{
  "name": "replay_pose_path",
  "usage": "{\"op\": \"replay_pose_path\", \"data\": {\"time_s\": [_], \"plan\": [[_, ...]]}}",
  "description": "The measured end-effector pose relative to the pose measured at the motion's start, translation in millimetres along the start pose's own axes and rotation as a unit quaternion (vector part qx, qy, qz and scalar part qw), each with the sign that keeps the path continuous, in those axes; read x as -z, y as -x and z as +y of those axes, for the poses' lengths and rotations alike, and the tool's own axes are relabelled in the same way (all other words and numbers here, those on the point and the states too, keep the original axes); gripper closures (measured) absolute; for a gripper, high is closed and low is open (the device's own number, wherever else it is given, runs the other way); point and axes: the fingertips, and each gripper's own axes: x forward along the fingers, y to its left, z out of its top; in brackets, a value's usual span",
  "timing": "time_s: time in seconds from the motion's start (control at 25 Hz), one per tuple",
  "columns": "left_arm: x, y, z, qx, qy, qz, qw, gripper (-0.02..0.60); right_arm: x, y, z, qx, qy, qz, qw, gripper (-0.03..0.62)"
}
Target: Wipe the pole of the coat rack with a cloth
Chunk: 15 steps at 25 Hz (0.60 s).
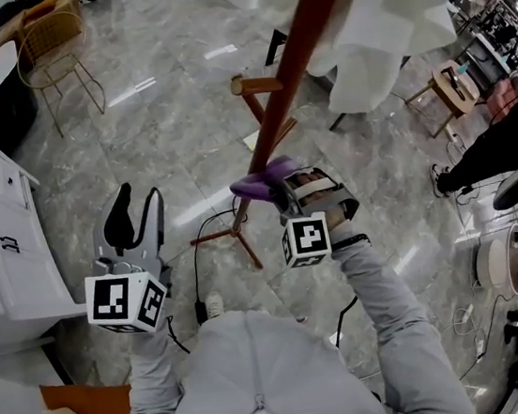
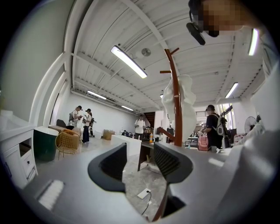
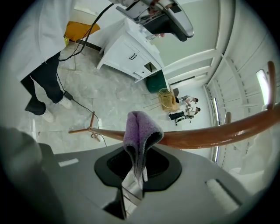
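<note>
A reddish-brown wooden coat rack pole [image 1: 300, 54] rises past my head, with a white garment [image 1: 376, 15] hung near its top. My right gripper [image 1: 280, 187] is shut on a folded purple cloth [image 1: 265, 179], which is pressed against the lower pole just above the splayed feet [image 1: 234, 236]. In the right gripper view the cloth [image 3: 139, 133] stands up from the shut jaws against the pole [image 3: 210, 133]. My left gripper [image 1: 138, 208] is open and holds nothing, off to the left of the rack. In the left gripper view the pole [image 2: 177, 105] stands beyond the parted fingers [image 2: 168, 162].
A white cabinet [image 1: 0, 216] lines the left side. A wire chair [image 1: 53, 44] stands at the back left. A black cable [image 1: 195, 257] and plug lie on the marble floor by the rack's feet. Stools and equipment [image 1: 515, 243] crowd the right. Several people [image 2: 83, 122] stand far off.
</note>
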Motion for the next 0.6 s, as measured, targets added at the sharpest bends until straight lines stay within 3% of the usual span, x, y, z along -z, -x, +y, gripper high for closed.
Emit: {"op": "replay_pose_path", "data": {"time_s": [0.6], "plan": [[3.1, -7.5, -28.1, 0.033, 0.002, -0.003, 0.9995, 0.376, 27.0, 33.9, 22.0, -0.003, -0.013, 0.030, 0.999, 0.543]]}}
